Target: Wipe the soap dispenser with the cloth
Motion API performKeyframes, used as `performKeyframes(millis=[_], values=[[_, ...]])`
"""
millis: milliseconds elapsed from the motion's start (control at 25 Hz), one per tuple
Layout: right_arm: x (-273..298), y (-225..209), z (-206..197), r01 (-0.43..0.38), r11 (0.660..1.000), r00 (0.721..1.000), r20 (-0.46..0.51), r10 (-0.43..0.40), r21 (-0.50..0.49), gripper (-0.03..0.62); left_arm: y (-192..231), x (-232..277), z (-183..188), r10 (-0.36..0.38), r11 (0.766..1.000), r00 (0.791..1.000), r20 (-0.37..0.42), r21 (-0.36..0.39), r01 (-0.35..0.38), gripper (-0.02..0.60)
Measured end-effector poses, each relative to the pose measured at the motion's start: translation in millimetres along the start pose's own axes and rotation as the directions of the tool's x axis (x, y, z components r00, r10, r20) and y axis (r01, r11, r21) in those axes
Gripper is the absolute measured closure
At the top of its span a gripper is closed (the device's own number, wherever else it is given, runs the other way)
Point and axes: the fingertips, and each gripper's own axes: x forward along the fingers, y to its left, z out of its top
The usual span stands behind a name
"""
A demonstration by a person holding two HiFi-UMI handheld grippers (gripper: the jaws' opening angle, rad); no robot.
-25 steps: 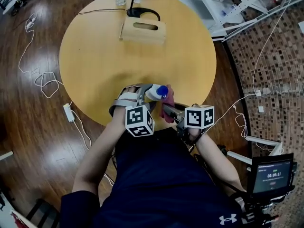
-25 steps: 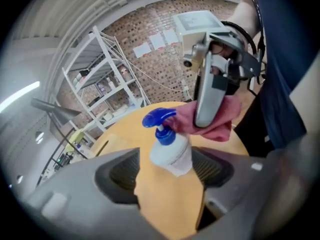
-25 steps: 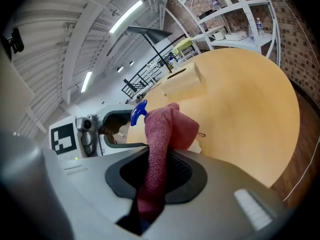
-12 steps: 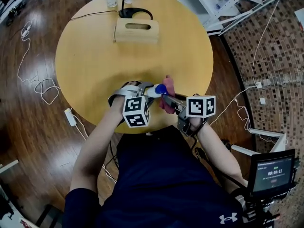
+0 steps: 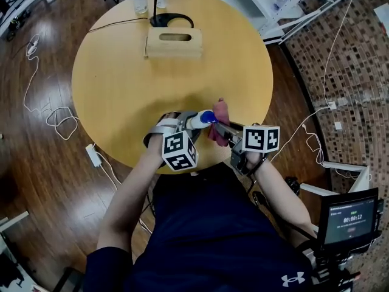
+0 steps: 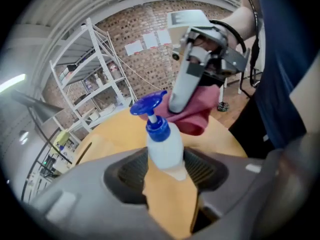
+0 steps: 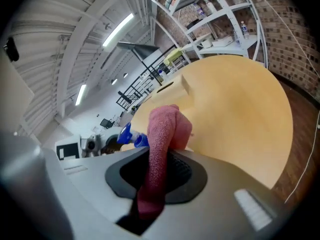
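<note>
The left gripper (image 6: 167, 170) is clamping the lower body of a white plastic soap dispenser (image 6: 164, 146) with a blue pump head. Its jaws have just been closing and are standing partly apart around the bottle. It is holding the dispenser in the air over the near edge of a round yellow wooden table (image 5: 121, 72), pump pointing toward the right gripper (image 7: 160, 176). That gripper's jaws are standing nearly together, pinching a folded pink-red woven cloth (image 7: 164, 131). The cloth's free end is sticking out past the jaws and seems to be brushing the pump head, though the contact is hard to make out.

At the table's far side one pale wooden box (image 5: 173, 43) with an oval slot in its top is sitting, contents hidden. Behind it are lying one black lamp base (image 5: 172, 20) and two small bottles (image 5: 140, 2).
</note>
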Motion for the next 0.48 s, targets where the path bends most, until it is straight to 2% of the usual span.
performKeyframes(millis=[120,360,480], values=[[8,-1,14,0.001,1.0,1.0,0.005,-0.001,0.008,0.522,2,2,0,0.007,1.0,1.0,-0.01,-0.018,-0.007,0.351],[9,24,-31,-0.067,0.997,0.997,-0.043,0.069,0.028,0.522,3,4,1,0.016,1.0,0.999,-0.036,-0.018,-0.017,0.351],[2,20,-26,-0.053,0.997,0.999,0.003,0.053,0.049,0.522,4,4,1,0.036,0.999,0.999,-0.039,-0.034,-0.038,0.351]])
